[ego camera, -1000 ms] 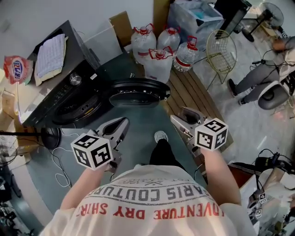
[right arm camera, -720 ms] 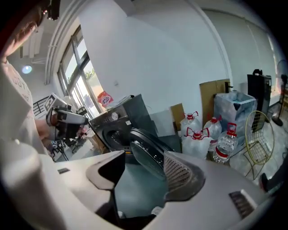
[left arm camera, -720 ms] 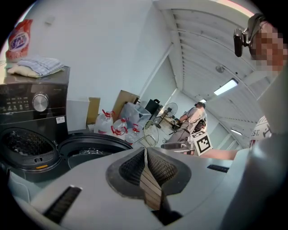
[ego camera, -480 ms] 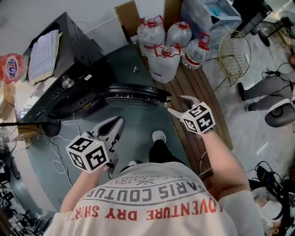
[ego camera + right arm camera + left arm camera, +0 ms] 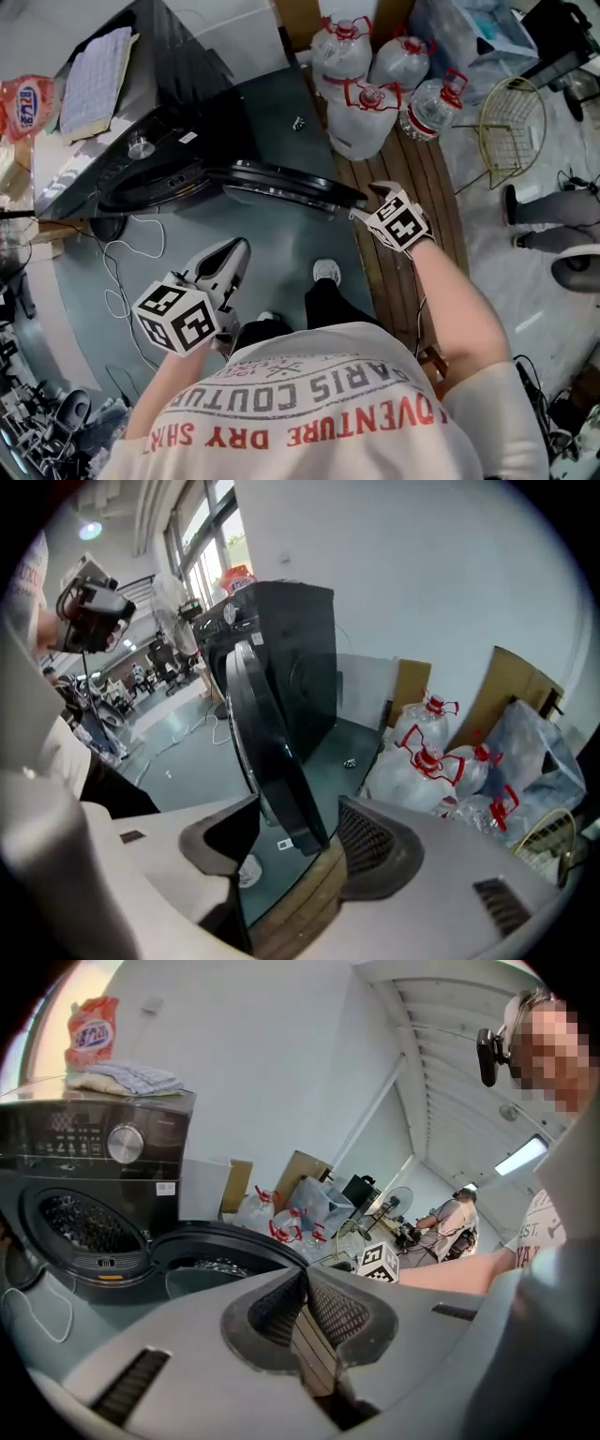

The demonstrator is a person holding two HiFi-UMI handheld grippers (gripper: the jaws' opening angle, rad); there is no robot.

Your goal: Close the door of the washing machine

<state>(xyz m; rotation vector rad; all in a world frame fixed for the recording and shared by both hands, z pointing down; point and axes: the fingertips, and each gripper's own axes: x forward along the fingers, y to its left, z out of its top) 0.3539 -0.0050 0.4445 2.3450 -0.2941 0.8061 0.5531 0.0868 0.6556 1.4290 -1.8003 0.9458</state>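
The black washing machine (image 5: 159, 131) stands at the upper left of the head view, and its round door (image 5: 281, 185) is swung wide open toward me. My right gripper (image 5: 367, 202) is open at the door's free edge. In the right gripper view the door (image 5: 267, 733) stands edge-on between the spread jaws of that gripper (image 5: 298, 841), and the pads are off it. My left gripper (image 5: 234, 253) hangs shut over the floor in front of the machine and holds nothing. In the left gripper view its jaws (image 5: 305, 1279) point at the door (image 5: 220, 1246) and the drum opening (image 5: 84, 1227).
Several large water bottles (image 5: 375, 103) stand behind the door, with a wire basket (image 5: 511, 122) to their right. A wooden floor strip (image 5: 403, 272) runs under my right arm. A cable (image 5: 122, 291) lies on the floor at left. A folded cloth (image 5: 94, 80) and a detergent bag (image 5: 21, 98) lie on the machine.
My right gripper has dropped and swung in to the door's free edge, its jaws now either side of it. The left gripper has sunk a little.
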